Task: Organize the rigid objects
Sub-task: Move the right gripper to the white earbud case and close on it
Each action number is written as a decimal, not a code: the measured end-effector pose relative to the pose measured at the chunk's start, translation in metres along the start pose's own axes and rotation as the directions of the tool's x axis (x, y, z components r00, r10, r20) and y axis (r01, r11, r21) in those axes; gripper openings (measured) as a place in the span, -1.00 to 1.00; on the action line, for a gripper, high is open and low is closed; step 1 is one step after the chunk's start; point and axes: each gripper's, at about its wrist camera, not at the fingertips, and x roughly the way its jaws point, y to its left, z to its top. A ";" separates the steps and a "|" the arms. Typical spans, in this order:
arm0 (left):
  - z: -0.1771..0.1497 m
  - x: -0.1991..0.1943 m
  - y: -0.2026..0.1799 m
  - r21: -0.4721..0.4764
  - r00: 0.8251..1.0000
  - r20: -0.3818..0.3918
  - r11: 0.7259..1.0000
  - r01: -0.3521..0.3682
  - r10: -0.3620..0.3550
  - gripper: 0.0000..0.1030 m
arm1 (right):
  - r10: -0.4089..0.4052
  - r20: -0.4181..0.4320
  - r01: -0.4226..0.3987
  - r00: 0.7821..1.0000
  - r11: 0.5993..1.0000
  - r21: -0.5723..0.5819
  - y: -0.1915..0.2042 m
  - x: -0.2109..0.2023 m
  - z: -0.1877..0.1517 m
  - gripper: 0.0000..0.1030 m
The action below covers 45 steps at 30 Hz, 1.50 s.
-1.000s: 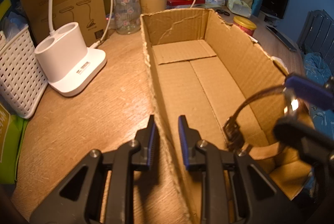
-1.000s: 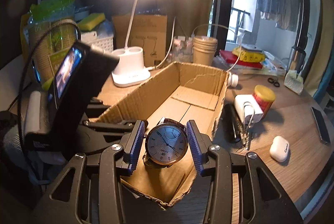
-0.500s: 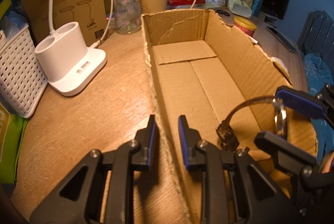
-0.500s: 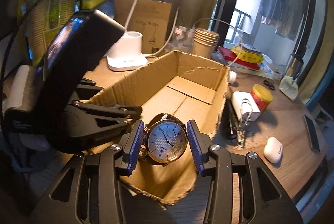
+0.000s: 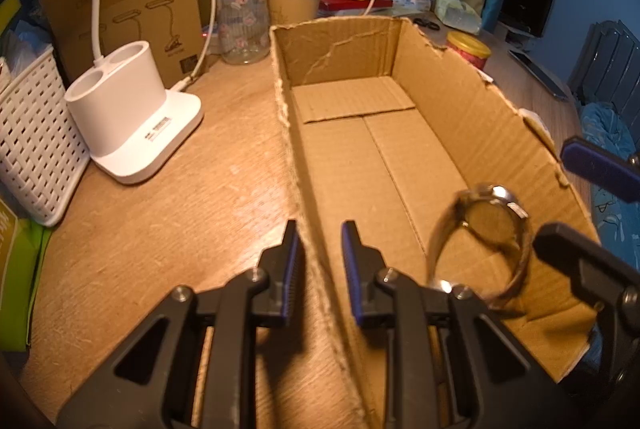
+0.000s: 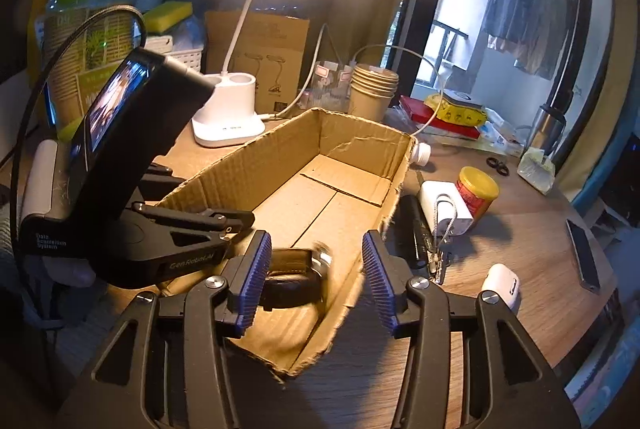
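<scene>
The right gripper [image 6: 316,277] has just opened its jaws, and the watch [image 6: 298,279], blurred, seems to be dropping into the near end of the cardboard box [image 5: 344,69]. The left gripper [image 5: 320,257] stays clamped on the box's near wall, so this item looks placed.

Lived-in home: cluttered desk [image 5: 168,229], hanging laundry [image 6: 524,17].

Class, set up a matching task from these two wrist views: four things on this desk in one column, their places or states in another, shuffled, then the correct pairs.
Things
1. wristwatch
2. left gripper
3. yellow-lidded jar
4. paper cups

Places or states
A. stacked behind the cardboard box's far end
B. clamped on the box's side wall
C. blurred, inside the box's near end
D. on the desk, outside the box

Pairs: 1-C, 2-B, 3-D, 4-A
</scene>
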 end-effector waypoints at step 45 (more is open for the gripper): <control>-0.001 -0.001 0.000 -0.002 1.000 0.001 1.000 0.000 0.000 -0.56 | -0.254 -0.105 0.275 0.961 0.897 0.347 -0.153 0.022 -0.047 0.10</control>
